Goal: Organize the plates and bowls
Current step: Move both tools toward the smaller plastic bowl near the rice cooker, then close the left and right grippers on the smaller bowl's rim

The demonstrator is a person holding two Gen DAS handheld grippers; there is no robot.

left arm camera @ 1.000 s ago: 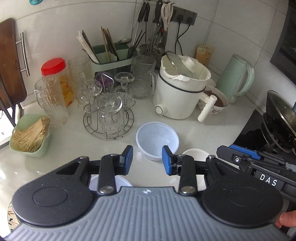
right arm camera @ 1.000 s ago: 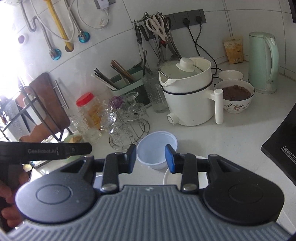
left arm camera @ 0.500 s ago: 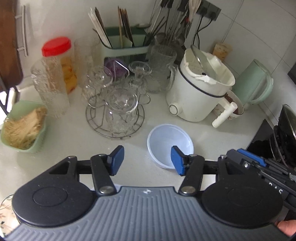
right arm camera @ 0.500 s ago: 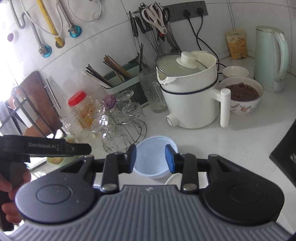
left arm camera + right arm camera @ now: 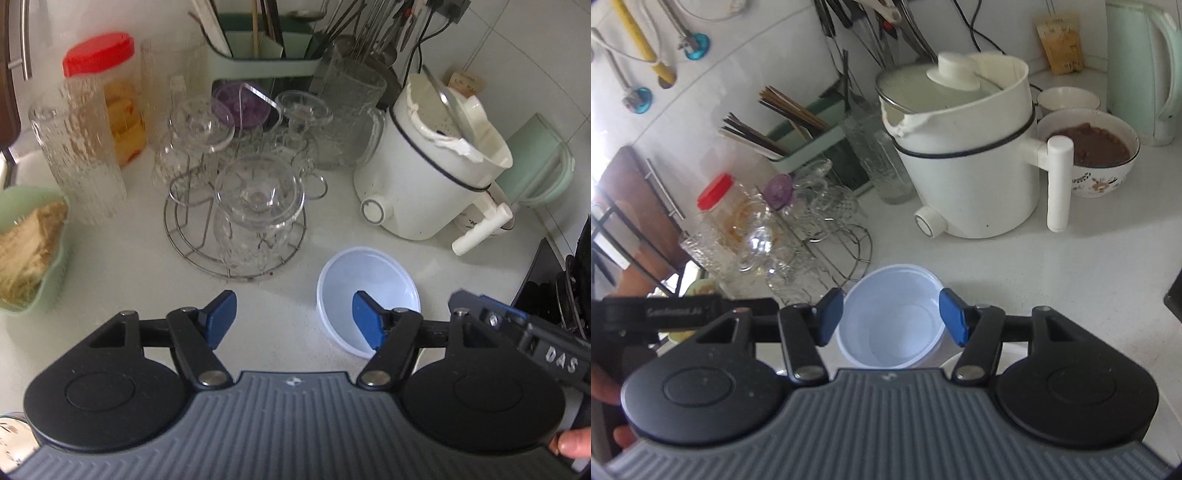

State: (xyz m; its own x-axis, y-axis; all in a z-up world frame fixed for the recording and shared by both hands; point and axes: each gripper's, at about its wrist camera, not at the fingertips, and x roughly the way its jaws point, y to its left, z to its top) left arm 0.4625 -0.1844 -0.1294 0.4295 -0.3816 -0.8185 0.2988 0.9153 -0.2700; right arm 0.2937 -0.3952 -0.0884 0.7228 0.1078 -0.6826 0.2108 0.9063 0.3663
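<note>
Translucent white plastic, round and empty, the bowl (image 5: pixel 890 317) stands upright on the pale kitchen counter (image 5: pixel 1052 280), in front of a wire rack of upturned glasses (image 5: pixel 236 221) and a white electric cooking pot (image 5: pixel 964 158). Seen from the right wrist camera, the bowl sits almost centred in the gap of the right gripper (image 5: pixel 892 317), its rim spanning nearly the whole space between the 2 blue pads; whether either pad touches the rim cannot be told, and nothing is clamped. These jaws have just been opening and now stand fairly wide with the bowl framed between them. Being round, the bowl has no long axis to line up with. Seen from the left wrist camera, the same bowl (image 5: pixel 369 299) lies off to the right of the left gripper (image 5: pixel 295 321), partly behind its right-hand pad, with bare counter in the middle of the gap. The left jaws have also just been opening, stand wide, and hold nothing. The right hand looks the nearer and better aligned of the 2, so the likely next move is a short push forward and down over the rim. A sliver of white dish (image 5: pixel 947 350) peeks out just behind the bowl near the right gripper; its shape is too hidden to name.
</note>
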